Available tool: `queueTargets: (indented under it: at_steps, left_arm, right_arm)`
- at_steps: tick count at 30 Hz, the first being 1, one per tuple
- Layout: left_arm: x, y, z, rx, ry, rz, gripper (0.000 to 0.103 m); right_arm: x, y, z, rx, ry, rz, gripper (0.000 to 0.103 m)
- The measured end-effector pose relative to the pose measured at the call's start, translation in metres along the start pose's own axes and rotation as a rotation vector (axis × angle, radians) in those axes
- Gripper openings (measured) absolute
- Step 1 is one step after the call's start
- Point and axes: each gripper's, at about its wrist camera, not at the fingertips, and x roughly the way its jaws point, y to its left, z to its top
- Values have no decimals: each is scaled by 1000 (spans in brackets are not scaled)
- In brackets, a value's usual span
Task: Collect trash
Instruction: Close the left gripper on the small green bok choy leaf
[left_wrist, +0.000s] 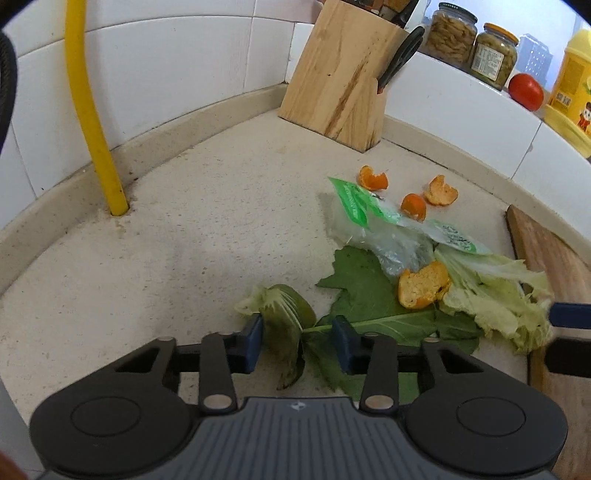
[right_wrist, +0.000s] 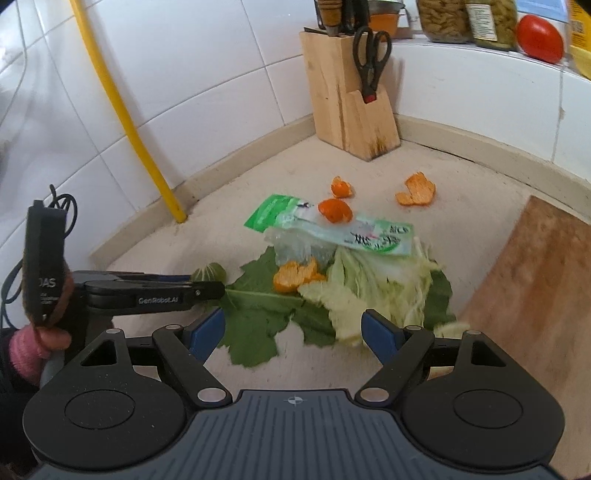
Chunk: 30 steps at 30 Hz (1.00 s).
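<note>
Left wrist view: left gripper (left_wrist: 297, 341) spread, straddling wilted leaf (left_wrist: 284, 332); bare counter (left_wrist: 184, 240) leftward. Right gripper (right_wrist: 293, 332) spread over cabbage (right_wrist: 373, 291), cutting board (right_wrist: 535, 288) close right.

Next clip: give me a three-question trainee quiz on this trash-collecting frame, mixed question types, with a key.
1. True or false: the left gripper straddles a wilted green leaf.
2. How many orange peel pieces lie on the counter?
3. Multiple choice: the scissors are A) on the cutting board, B) in the knife block, C) under the plastic wrapper.

Key: 1 true; 2 four; 3 B.
</note>
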Motion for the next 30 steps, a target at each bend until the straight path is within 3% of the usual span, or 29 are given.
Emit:
queueTargets:
  at_steps: [6,8,11,24,30]
  left_arm:
    - [-3,2,4,-22,-1,-28,13]
    - [-6,5,5,-29,-6,-39,11]
    - [-11,10,7,-46,-18,-45,9]
    - [-16,21,3,-82,-26,-80,7]
    - [-18,23,0,-88,-30,-87,7]
  right_arm:
    - [16,-1,11,-21,9,31,81]
    - [25,2,16,-41,18,55,68]
    - [46,7,24,-54,44,76,59]
    - [87,14,29,-116,96,-15,64]
    - [87,14,27,-149,101,-71,38]
